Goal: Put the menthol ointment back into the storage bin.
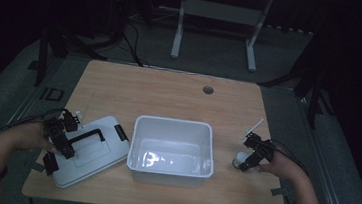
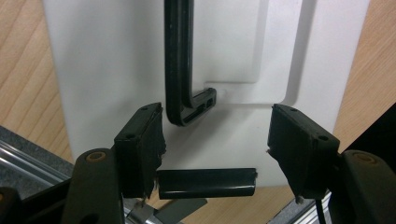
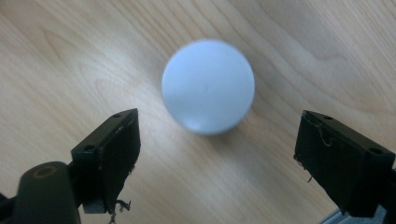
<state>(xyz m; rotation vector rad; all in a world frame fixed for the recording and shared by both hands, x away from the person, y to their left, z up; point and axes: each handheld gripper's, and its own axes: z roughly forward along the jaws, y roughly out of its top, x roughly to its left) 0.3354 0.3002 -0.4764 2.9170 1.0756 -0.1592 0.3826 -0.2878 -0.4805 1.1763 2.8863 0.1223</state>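
A white lid (image 1: 95,146) with a black handle (image 1: 87,135) lies flat on the table, left of an open white bin (image 1: 174,123). My left gripper (image 1: 63,143) hovers over the lid's near-left end. In the left gripper view its jaws (image 2: 215,149) stand open above the lid (image 2: 112,70), with a black clip (image 2: 205,183) at the lid's edge lying between them, untouched, and the handle (image 2: 180,70) just beyond. A white ball (image 1: 238,161) rests on the table to the right of the bin. My right gripper (image 3: 215,154) is open, and the ball (image 3: 208,86) sits just ahead of its tips.
The wooden table (image 1: 169,93) has a round cable hole (image 1: 208,90) at the back. The bin holds nothing that I can see. A white table frame (image 1: 217,15) stands on the dark floor beyond. Cables trail from both grippers.
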